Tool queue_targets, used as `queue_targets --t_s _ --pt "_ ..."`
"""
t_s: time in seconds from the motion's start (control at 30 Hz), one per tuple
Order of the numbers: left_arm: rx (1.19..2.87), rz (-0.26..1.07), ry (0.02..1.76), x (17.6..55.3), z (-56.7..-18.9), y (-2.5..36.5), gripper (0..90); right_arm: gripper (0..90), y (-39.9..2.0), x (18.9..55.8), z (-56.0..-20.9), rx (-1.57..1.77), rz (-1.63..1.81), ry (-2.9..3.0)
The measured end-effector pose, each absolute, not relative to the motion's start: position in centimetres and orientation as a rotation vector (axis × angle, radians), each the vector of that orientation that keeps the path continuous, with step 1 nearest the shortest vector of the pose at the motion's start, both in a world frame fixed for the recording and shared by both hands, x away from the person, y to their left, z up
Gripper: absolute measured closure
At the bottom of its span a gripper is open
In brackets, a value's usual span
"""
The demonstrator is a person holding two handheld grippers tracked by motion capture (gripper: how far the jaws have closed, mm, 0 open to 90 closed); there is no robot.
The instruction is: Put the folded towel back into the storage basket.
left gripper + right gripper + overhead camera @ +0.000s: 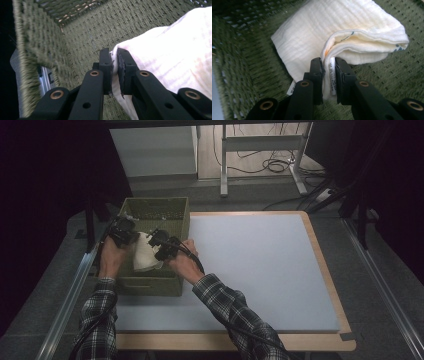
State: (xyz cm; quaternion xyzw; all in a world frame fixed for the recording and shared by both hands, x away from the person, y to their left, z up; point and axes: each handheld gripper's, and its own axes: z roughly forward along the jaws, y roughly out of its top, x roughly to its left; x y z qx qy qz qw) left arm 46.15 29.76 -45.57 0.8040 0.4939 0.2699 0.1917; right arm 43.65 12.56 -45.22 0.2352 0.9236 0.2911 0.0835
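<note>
Over the desk (260, 270), down inside the green woven basket (172, 210): a folded cream cloth (145, 254), soft, light and limp, likely to sag and unfold if lifted by one corner. Best taken at the folded edges, both sides together. Left hand-held gripper (114, 57) pinched on its edge; right hand-held gripper (328, 65) pinched on the hem by the label (332, 80)

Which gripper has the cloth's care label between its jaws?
The right gripper: a white printed label sits between its jaws. The left gripper pinches a plain edge of the cloth.
</note>
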Motion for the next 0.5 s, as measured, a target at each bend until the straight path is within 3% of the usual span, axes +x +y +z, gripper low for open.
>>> queue_targets --t_s 0.03,0.13,0.33,0.5 --pt "2.258 0.758 1.387 46.2 -45.6 29.8 82.3 76.2 12.6 43.6 -45.2 0.702 0.869 2.757" --pt "2.351 0.771 1.396 47.0 -46.3 28.9 73.5 62.8 12.7 43.7 -45.1 0.718 0.864 2.751" --pt "2.257 0.774 1.407 46.6 -45.6 29.1 53.5 56.1 12.0 43.9 -44.2 0.723 0.922 2.696" --pt "2.223 0.775 1.406 46.3 -45.2 29.1 43.4 50.4 10.9 44.1 -43.6 0.742 0.963 2.672"
